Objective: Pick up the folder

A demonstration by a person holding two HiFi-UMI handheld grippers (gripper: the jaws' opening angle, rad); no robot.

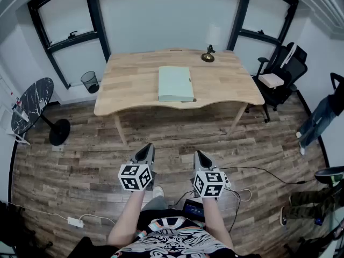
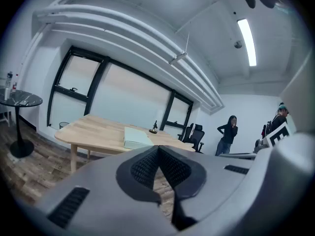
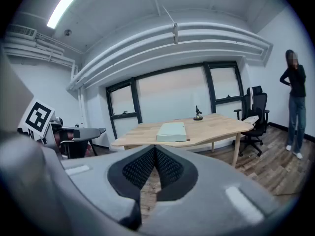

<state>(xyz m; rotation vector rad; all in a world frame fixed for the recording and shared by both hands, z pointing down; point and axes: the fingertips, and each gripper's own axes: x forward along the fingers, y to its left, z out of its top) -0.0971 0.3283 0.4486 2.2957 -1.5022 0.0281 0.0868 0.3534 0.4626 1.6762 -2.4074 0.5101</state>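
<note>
A pale green folder point(image 1: 175, 83) lies flat on the light wooden table point(image 1: 129, 85) across the room; it also shows as the folder point(image 2: 136, 137) in the left gripper view and the folder point(image 3: 172, 131) in the right gripper view. My left gripper point(image 1: 145, 152) and right gripper point(image 1: 201, 158) hover side by side over the wood floor, well short of the table. Both are shut with nothing between the jaws, tips touching, as seen at the left gripper point(image 2: 158, 148) and right gripper point(image 3: 155, 149).
A small brass lamp point(image 1: 208, 55) stands at the table's far edge. A black office chair point(image 1: 279, 77) sits right of the table, a round dark side table point(image 1: 32, 106) and a wire bin point(image 1: 90, 81) to the left. A person point(image 3: 296, 100) stands at the right. Cables point(image 1: 244, 190) trail on the floor.
</note>
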